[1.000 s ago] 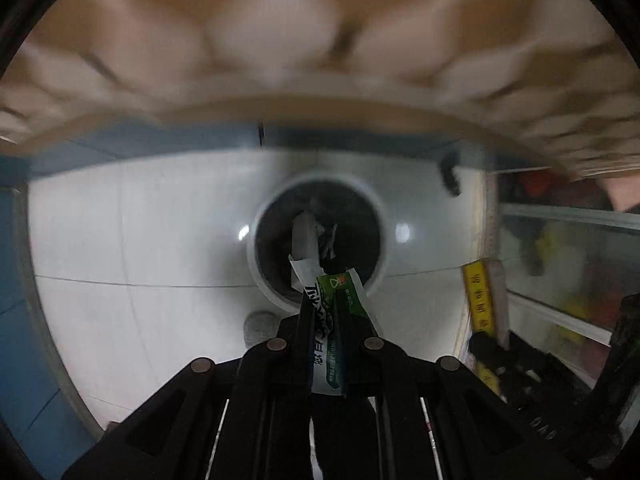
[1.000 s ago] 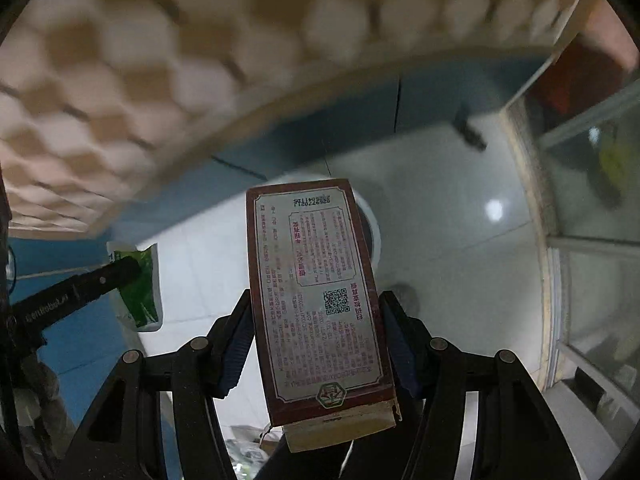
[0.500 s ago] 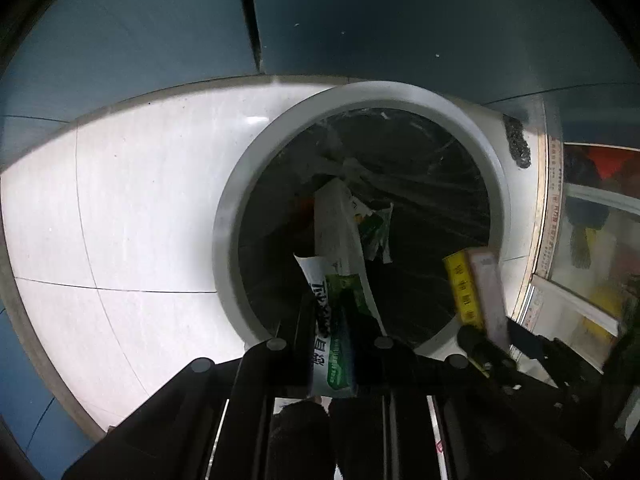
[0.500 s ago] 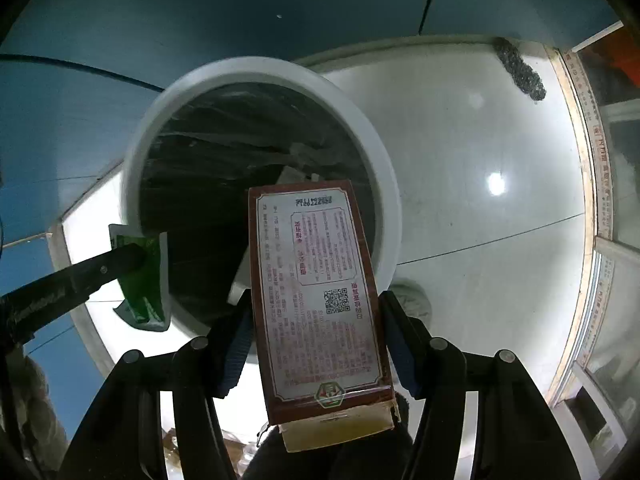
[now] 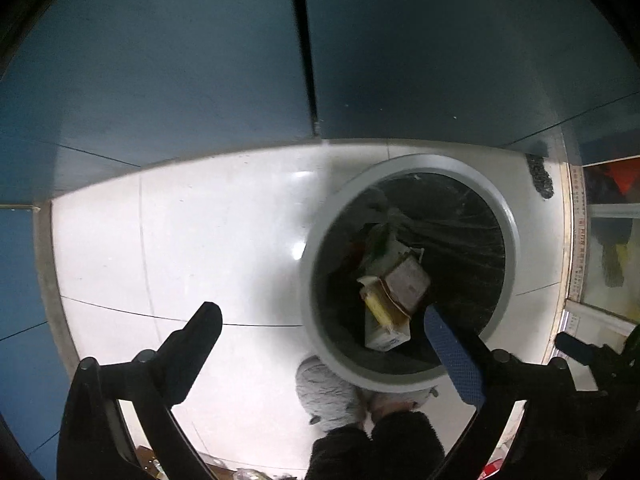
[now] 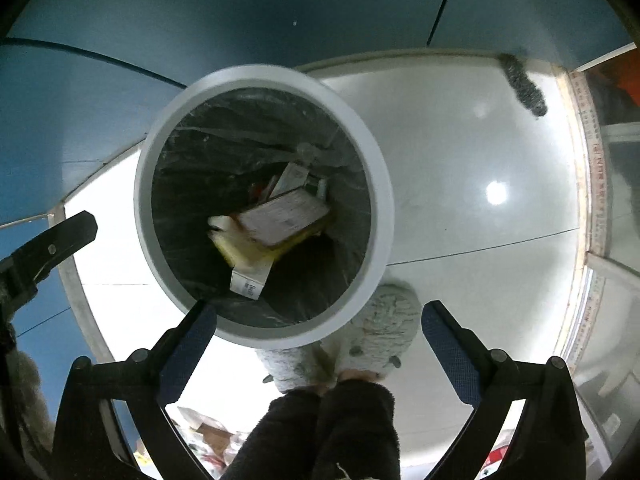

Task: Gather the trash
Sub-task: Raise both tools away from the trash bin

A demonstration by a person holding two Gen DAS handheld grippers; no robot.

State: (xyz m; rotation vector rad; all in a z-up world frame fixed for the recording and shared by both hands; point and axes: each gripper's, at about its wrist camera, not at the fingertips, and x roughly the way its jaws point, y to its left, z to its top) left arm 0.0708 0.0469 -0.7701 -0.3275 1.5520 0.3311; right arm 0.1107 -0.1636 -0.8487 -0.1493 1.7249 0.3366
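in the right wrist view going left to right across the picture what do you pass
The other gripper's black finger at the left edge → the white-rimmed trash bin with a black liner and boxes inside → bare white floor tile → the wooden strip along the right edge.

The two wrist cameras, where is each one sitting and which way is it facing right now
Left wrist: on the left gripper, looking down at white floor and the trash bin off to its right; open fingers, a grey slipper and dark trouser leg show.
Right wrist: on the right gripper, looking down almost over the bin; open fingers, both slippers and trouser legs show, with the left gripper at the left edge.
Shared: the black-lined bin, the red-bordered box in it, the blue wall, the slippers.
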